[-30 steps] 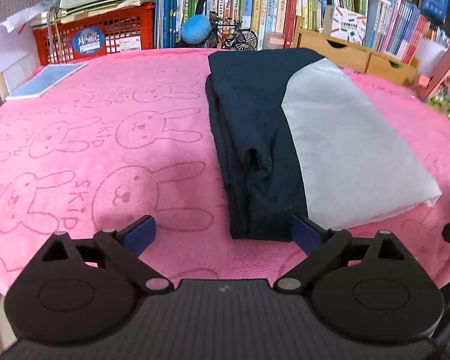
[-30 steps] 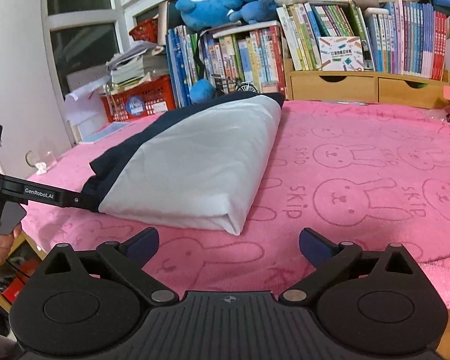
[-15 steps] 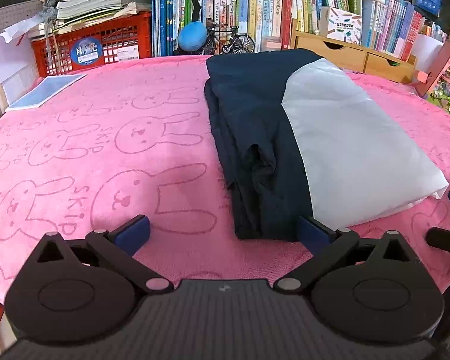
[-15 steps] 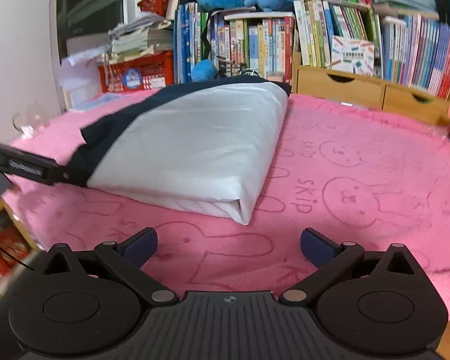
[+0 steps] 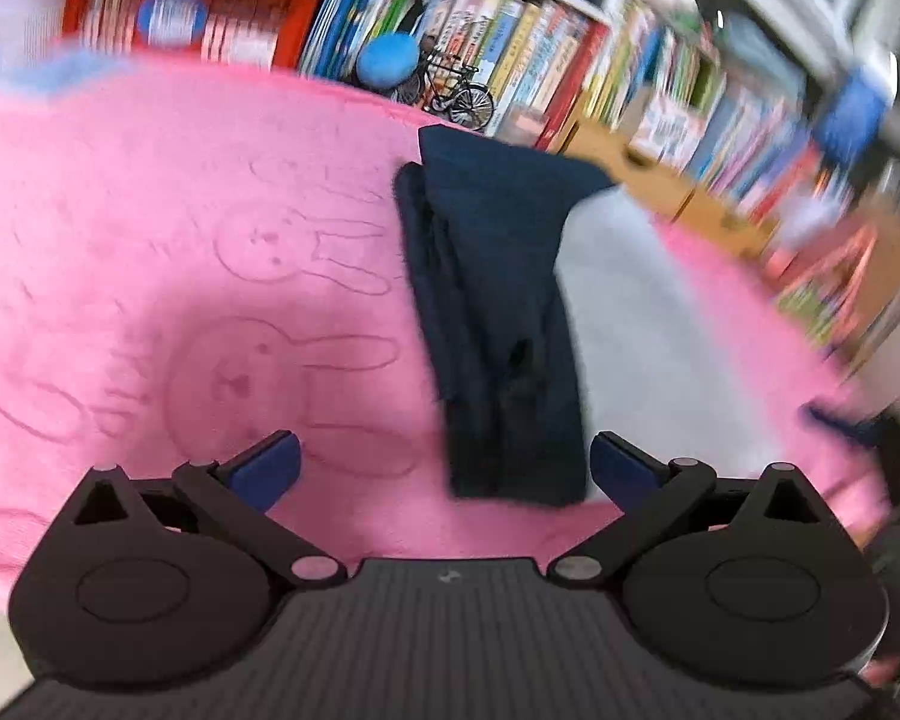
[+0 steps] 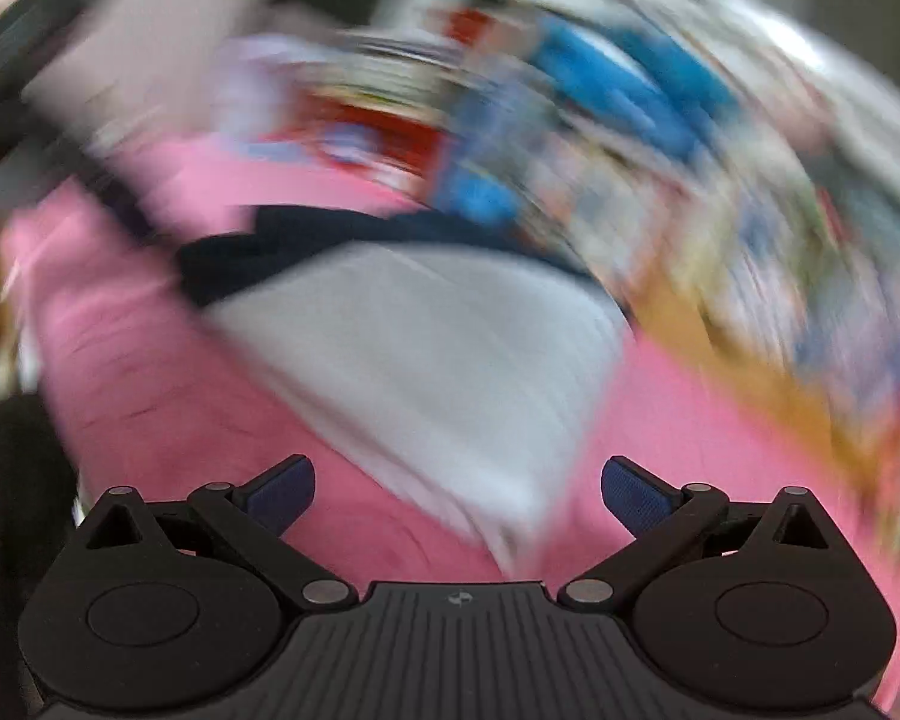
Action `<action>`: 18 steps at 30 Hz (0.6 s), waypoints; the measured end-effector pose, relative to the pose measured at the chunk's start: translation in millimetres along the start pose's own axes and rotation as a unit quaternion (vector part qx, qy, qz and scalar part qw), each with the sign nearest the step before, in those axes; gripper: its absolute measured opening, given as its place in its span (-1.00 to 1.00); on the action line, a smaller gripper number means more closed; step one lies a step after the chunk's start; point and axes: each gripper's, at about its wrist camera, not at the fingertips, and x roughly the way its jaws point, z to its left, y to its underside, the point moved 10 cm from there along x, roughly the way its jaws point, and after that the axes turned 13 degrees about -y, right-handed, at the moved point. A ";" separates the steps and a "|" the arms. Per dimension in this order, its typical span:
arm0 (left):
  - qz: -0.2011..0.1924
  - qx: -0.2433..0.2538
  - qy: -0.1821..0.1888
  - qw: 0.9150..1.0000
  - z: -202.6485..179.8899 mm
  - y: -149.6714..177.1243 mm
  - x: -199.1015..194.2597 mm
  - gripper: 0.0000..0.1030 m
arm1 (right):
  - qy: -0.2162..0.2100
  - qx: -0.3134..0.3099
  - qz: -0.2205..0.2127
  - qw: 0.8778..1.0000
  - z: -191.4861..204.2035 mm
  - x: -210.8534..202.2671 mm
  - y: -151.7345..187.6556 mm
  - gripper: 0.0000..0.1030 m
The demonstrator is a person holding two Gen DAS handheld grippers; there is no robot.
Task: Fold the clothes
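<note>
Left wrist view: folded navy-and-white fabric garment [image 5: 510, 324] is laid on pink bunny-print towel tabletop [image 5: 180, 228]; left tongs [image 5: 444, 468] and right tongs [image 6: 457, 495] are held wide, empty.

Blurred folded garment [image 6: 426, 360], pink blanket [image 6: 690, 420]

No legible text — all lettering blurred.

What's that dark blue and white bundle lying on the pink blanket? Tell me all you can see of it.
The folded garment is soft cloth, navy along one side and whitish-grey on the other. It is folded into a thick oblong with layered edges showing on the navy side, and lies flat on the pink bunny-print blanket. Neither tool touches it: both are open and empty.
</note>
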 end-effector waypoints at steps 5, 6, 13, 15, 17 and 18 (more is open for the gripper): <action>0.013 -0.055 0.070 0.996 6.6 -20.1 -10.2 1.00 | -0.023 -0.186 -0.002 0.982 48.8 36.6 -39.1 0.99; 0.012 -0.058 0.078 0.995 6.2 -22.2 -12.2 1.00 | -0.023 -0.204 -0.005 0.979 53.6 43.2 -45.6 0.98; 0.039 -0.096 0.148 0.983 4.5 -26.0 -9.7 1.00 | -0.048 -0.225 -0.007 0.973 65.6 66.6 -73.0 0.53; 0.048 -0.106 0.159 0.980 4.8 -25.7 -7.2 1.00 | -0.054 -0.213 0.008 0.976 62.5 68.5 -70.7 0.54; 0.054 -0.111 0.161 0.979 5.0 -25.4 -4.3 1.00 | -0.065 -0.204 0.024 0.977 60.7 69.0 -67.1 0.52; 0.056 -0.109 0.158 0.980 5.1 -25.2 -3.4 1.00 | -0.069 -0.213 0.028 0.974 63.1 67.6 -66.9 0.52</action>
